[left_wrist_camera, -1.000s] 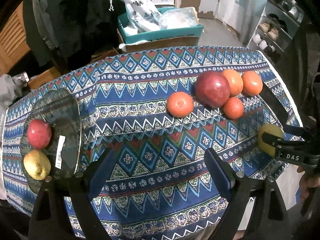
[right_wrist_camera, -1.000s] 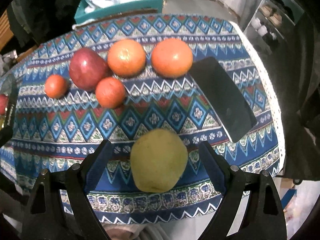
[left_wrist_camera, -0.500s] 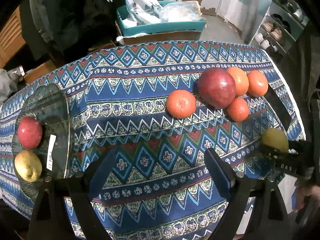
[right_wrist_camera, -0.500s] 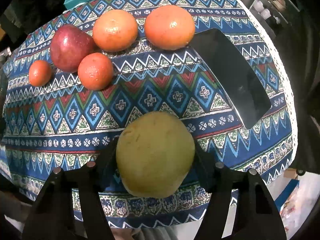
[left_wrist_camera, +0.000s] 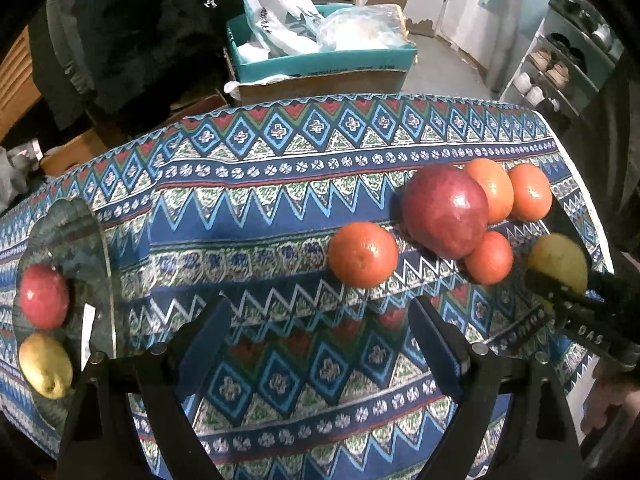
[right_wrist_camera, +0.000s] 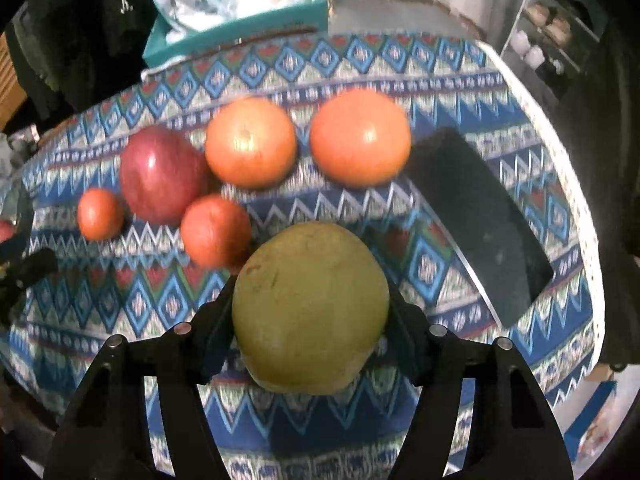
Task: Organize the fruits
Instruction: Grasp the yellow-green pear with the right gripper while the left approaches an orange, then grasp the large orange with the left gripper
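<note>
My right gripper (right_wrist_camera: 311, 300) is shut on a large yellow-green fruit (right_wrist_camera: 310, 308), both pads pressed against its sides, just above the patterned tablecloth (right_wrist_camera: 440, 80). In the left wrist view the same fruit (left_wrist_camera: 558, 260) shows at the right edge. Beyond it lie a red apple (right_wrist_camera: 160, 176) and several oranges (right_wrist_camera: 360, 136). My left gripper (left_wrist_camera: 318, 316) stands open over the cloth with nothing between its fingers; an orange (left_wrist_camera: 362, 254) lies just ahead of it, the red apple (left_wrist_camera: 444, 212) to its right. A glass plate (left_wrist_camera: 72, 236) at the far left holds a red apple (left_wrist_camera: 44, 296) and a yellow fruit (left_wrist_camera: 46, 364).
A flat black slab (right_wrist_camera: 480, 224) lies on the cloth right of the held fruit, near the table's right edge. Behind the table stands a teal box (left_wrist_camera: 320, 60) with bags in it. Shelves with shoes (left_wrist_camera: 560, 68) are at the far right.
My right gripper's jaws have shut on the yellow-green fruit, which now sits nearer the small orange. My left gripper has moved closer to the cluster of fruit; the plate has slid further left in its view.
</note>
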